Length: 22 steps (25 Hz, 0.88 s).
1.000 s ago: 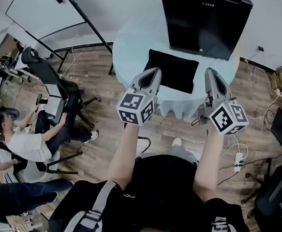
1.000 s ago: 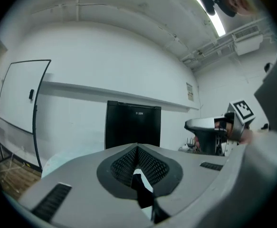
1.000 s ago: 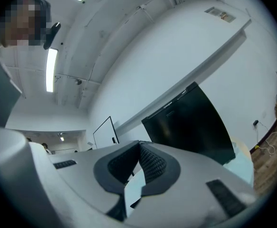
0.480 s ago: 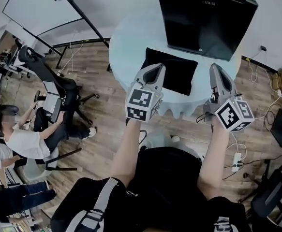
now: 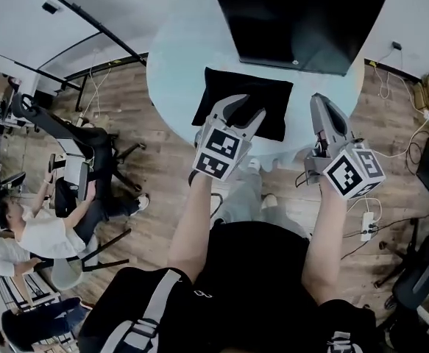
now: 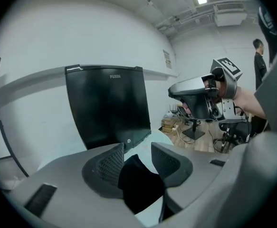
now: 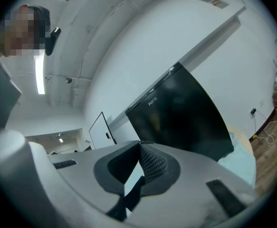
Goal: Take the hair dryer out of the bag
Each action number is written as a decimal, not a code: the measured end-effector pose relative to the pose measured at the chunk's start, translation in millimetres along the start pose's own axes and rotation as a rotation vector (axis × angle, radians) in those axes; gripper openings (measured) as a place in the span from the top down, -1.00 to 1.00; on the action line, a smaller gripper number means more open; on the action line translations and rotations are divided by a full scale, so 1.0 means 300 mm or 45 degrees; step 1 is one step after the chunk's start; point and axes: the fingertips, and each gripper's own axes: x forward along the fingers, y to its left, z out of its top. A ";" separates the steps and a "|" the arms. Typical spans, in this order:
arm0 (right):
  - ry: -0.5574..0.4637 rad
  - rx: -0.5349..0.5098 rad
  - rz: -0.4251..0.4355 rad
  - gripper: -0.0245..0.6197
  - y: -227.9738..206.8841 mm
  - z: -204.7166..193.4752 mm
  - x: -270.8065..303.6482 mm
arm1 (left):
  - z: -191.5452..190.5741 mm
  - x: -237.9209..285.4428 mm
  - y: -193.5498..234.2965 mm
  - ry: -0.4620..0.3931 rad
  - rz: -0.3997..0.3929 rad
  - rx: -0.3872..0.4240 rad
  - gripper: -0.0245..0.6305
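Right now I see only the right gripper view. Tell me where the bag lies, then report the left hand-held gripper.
Observer: The black bag lies flat on the round table, in front of the black cabinet.
Operator: Now the left side.
Observer: The left hand-held gripper has just been opening its jaws. They stand apart at the bag's near edge, with the bag showing in the gap, not pinched.
Operator: Place my own gripper against the bag.
Observer: The right hand-held gripper sits to the right of the bag's right edge, apart from it.
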 end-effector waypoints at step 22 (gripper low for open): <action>0.093 0.100 -0.161 0.91 -0.276 -0.125 0.189 | -0.284 0.427 0.016 0.451 -0.426 0.328 0.19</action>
